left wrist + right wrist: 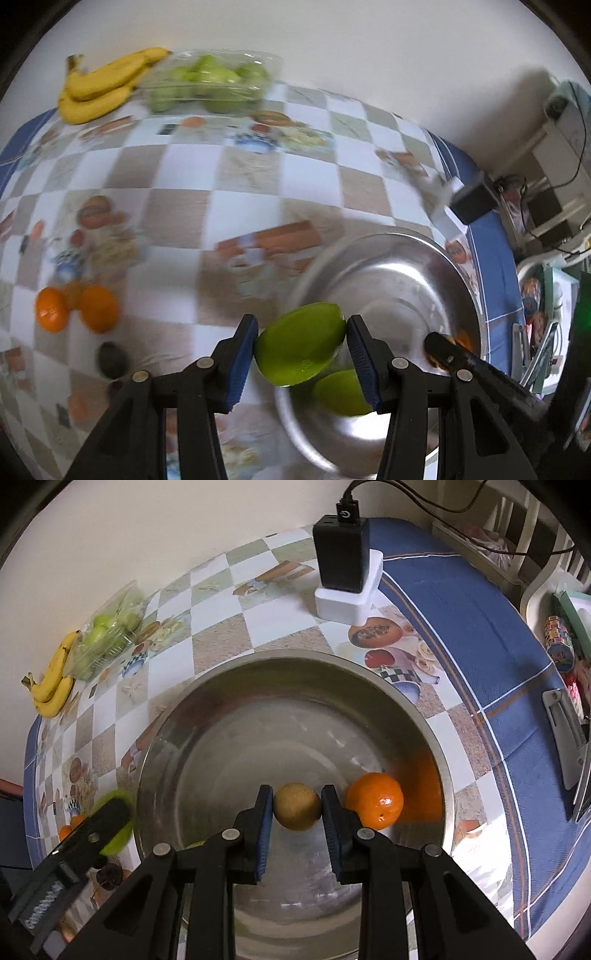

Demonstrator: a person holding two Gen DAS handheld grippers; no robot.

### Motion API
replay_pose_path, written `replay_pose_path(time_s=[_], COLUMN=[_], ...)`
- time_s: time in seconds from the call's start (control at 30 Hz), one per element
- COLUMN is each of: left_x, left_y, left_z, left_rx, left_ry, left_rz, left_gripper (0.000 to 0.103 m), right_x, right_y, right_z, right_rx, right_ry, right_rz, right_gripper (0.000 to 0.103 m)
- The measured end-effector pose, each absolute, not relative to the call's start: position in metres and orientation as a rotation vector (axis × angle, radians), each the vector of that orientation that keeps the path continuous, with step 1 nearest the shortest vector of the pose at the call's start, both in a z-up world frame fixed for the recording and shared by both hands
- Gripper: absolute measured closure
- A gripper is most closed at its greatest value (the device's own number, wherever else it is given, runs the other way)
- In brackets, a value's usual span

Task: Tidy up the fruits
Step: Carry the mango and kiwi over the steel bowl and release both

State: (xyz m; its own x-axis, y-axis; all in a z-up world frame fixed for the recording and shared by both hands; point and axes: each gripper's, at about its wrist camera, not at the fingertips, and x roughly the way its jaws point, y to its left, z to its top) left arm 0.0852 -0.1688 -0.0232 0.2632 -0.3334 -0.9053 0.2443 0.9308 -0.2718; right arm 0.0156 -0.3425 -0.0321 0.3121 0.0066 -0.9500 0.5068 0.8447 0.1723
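Note:
My left gripper (301, 332) is shut on a green mango (301, 349), held over the left rim of a steel bowl (391, 254). A second green fruit (343, 395) lies in the bowl just beneath it. My right gripper (297, 797) is shut on a small brown kiwi (297, 808) above the inside of the bowl (166, 734). An orange (375, 801) rests in the bowl right of the kiwi. In the right wrist view the left gripper (105, 821) and its mango (118, 836) show at the bowl's left side.
Two oranges (74, 308) and a dark avocado (112, 360) lie on the checked tablecloth at the left. Bananas (99, 86) and a clear pack of green fruit (210, 83) sit by the wall. A black adapter (343, 554) stands on a white box behind the bowl.

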Motion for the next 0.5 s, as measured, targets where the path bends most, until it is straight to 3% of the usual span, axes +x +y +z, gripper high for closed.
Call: replay_pose_path(time_s=[0.37, 0.5], left_x=[0.089, 0.086], left_y=[-0.196, -0.198], left_z=[-0.032, -0.029], left_rx=[-0.033, -0.036], left_ry=[1.233, 1.23], left_rz=[-0.43, -0.447], left_gripper=[0.05, 0.049], right_x=[0.014, 0.013], right_y=[-0.349, -0.349], right_z=[-0.043, -0.04], right_rx=[0.508, 0.518], right_ry=[1.245, 1.232], right_rz=[-0.363, -0.355], right_gripper=[0.074, 0.061])
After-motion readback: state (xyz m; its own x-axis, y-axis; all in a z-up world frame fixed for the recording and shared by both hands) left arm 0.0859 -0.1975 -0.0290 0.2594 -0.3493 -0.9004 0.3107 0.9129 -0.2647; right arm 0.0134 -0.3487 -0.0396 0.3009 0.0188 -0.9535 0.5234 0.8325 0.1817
